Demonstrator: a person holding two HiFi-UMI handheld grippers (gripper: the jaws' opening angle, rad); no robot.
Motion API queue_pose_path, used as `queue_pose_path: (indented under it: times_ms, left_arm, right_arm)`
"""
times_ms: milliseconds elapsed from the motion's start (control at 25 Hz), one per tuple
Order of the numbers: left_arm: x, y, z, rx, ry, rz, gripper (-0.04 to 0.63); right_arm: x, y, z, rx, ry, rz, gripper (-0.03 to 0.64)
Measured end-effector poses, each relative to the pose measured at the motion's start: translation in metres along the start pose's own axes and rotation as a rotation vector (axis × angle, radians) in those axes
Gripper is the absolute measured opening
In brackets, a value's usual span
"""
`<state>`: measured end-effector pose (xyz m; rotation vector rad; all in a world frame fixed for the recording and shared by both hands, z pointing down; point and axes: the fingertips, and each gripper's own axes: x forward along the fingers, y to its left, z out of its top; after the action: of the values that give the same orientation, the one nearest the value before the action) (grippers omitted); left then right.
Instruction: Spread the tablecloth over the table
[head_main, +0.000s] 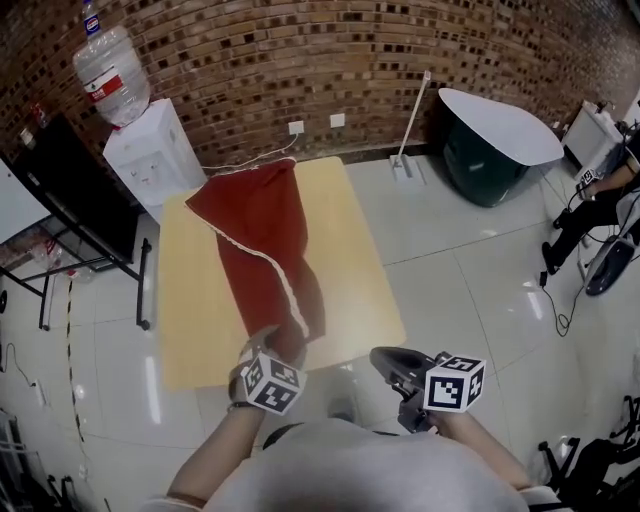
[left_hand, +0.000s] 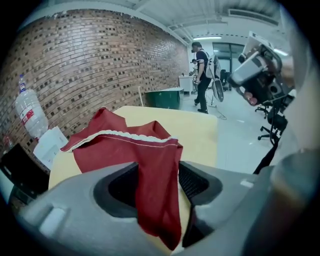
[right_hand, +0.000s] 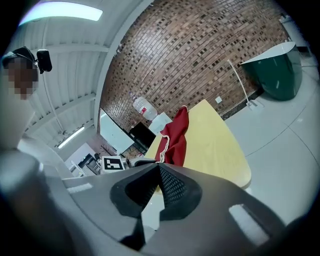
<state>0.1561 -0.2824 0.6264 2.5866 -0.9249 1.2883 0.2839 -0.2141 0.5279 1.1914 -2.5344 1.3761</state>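
A dark red tablecloth (head_main: 265, 240) with a white trimmed edge lies bunched in a long strip down the middle of the pale wooden table (head_main: 365, 270). Its near end reaches the table's front edge. My left gripper (head_main: 275, 345) is at that near end, open, and the tablecloth (left_hand: 150, 170) hangs loosely between its wide jaws without the pads pressing on it. My right gripper (head_main: 388, 362) is off the table's front right corner, shut and empty. In the right gripper view the right gripper (right_hand: 159, 167) has its jaws together, with the tablecloth (right_hand: 175, 135) and table (right_hand: 215, 145) beyond.
A water dispenser (head_main: 150, 150) stands behind the table's far left corner. A black stand (head_main: 85, 215) is to the left. A white-topped green table (head_main: 490, 130) and a white pole (head_main: 412, 120) stand at the back right. A seated person (head_main: 600, 205) is at far right.
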Motion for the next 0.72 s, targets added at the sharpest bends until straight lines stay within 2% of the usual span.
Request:
queue_pose_path:
  times_ms: [40,160,240,320,440,560,640,720]
  left_arm:
    - [0.001,0.0,-0.001,-0.008,0.004,0.003,0.251]
    - [0.003,0.006,-0.004,-0.054,0.009,-0.003,0.137]
    - [0.001,0.013,-0.003,-0.107,-0.008,-0.033,0.093]
    - [-0.005,0.022,-0.002,-0.183,-0.023,-0.078,0.009]
    - [-0.016,0.03,-0.005,-0.279,-0.046,-0.141,0.009]
    - [-0.031,0.039,-0.009,-0.378,-0.099,-0.173,0.009]
    - [-0.043,0.05,-0.014,-0.451,-0.137,-0.177,0.008]
    - [-0.055,0.064,-0.022,-0.506,-0.164,-0.164,0.008]
  right_arm:
    - [0.004,-0.001,-0.001,0.002,0.011,0.005,-0.003]
    - [0.017,-0.002,-0.008,-0.001,0.041,0.014,-0.003]
    - [0.027,0.002,-0.013,-0.018,0.067,0.042,-0.003]
    - [0.04,0.01,-0.019,-0.036,0.098,0.078,-0.003]
    - [0.059,0.023,-0.033,-0.101,0.154,0.094,-0.003]
    - [0.08,0.038,-0.053,-0.225,0.22,0.097,-0.003]
    - [0.096,0.043,-0.066,-0.328,0.259,0.082,-0.003]
    - [0.113,0.047,-0.078,-0.42,0.305,0.063,0.026]
